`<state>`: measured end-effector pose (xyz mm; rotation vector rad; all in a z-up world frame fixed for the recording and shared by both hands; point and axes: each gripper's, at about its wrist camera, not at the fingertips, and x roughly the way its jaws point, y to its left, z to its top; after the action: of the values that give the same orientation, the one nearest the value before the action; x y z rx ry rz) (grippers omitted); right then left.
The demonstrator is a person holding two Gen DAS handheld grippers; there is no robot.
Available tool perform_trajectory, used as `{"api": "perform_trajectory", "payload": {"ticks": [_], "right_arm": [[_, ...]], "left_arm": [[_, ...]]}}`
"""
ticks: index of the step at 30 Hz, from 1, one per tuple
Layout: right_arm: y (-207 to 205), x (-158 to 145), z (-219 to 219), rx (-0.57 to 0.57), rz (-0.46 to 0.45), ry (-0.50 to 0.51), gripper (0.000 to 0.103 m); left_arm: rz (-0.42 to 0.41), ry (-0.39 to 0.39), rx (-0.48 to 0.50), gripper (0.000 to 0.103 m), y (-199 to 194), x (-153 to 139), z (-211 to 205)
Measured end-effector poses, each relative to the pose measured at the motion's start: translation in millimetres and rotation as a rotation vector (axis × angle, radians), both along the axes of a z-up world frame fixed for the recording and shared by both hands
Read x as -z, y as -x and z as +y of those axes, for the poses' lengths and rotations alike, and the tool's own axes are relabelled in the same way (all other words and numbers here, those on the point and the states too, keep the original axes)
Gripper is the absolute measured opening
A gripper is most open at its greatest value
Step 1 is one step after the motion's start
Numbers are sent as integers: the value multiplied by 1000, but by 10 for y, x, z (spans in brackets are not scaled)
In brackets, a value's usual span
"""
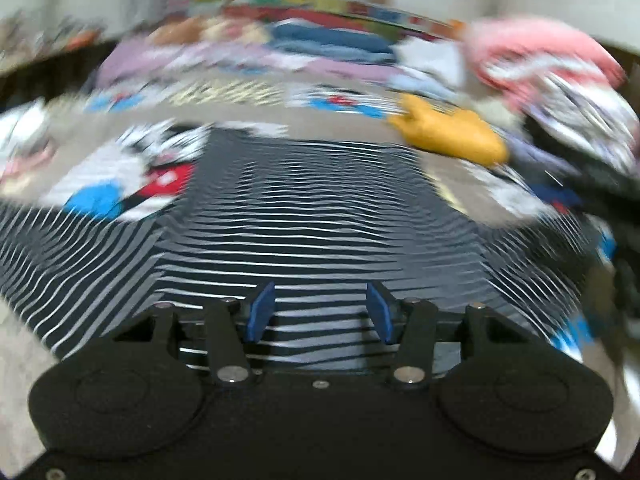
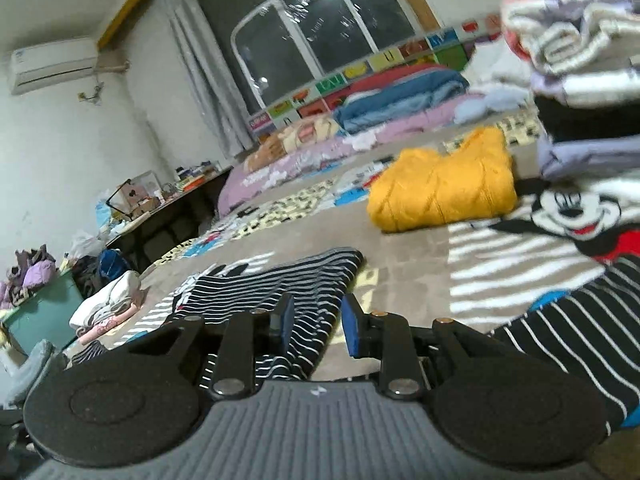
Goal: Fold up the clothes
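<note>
Black-and-white striped shirt [image 1: 320, 208] lies spread on the bed just ahead of the left gripper [image 1: 320, 312], its body flat and a sleeve [image 2: 280, 280] reaching out toward the right gripper [image 2: 316, 324]. Both sets of blue pads stand apart. On the left they hang over the striped cloth with nothing pinched between them; on the right the gap is narrower and the sleeve shows through it, but the pads do not seem to press on it.

My guess is that the shirt is between folds: laid out, not yet squared into a packet. The next move likely calls for each gripper to dip to an edge or a sleeve, nip the fabric and carry it across the middle.

Around it, a cartoon-mouse blanket [image 2: 520, 248] covers the bed, a yellow knit [image 2: 440, 192] sits folded beyond, and a stack of folded clothes [image 2: 580, 32] stands at the right. The left view is smeared, so fine edges there are hard to read.
</note>
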<state>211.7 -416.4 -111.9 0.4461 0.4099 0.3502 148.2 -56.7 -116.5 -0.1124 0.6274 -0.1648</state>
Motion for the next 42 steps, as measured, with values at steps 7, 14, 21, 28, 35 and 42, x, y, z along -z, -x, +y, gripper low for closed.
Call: {"api": "perform_trajectory", "payload": {"ticks": [7, 14, 21, 28, 35, 42], "right_arm": [[-66, 118, -227, 57, 81, -71, 33], [-313, 12, -157, 50, 132, -122, 45], [-1045, -88, 155, -24, 244, -87, 46], [-1707, 53, 447, -29, 371, -51, 47], [-1925, 218, 523, 12, 418, -50, 54], [-2021, 347, 586, -41, 407, -19, 9]], "left_arm": [[85, 206, -149, 54, -548, -52, 726], [114, 272, -91, 54, -1241, -192, 1070], [156, 314, -44, 54, -1940, -177, 1362], [190, 341, -15, 54, -2438, -64, 1384], [218, 381, -20, 54, -2674, 79, 1343], [231, 331, -17, 12, -2787, 163, 1248]]}}
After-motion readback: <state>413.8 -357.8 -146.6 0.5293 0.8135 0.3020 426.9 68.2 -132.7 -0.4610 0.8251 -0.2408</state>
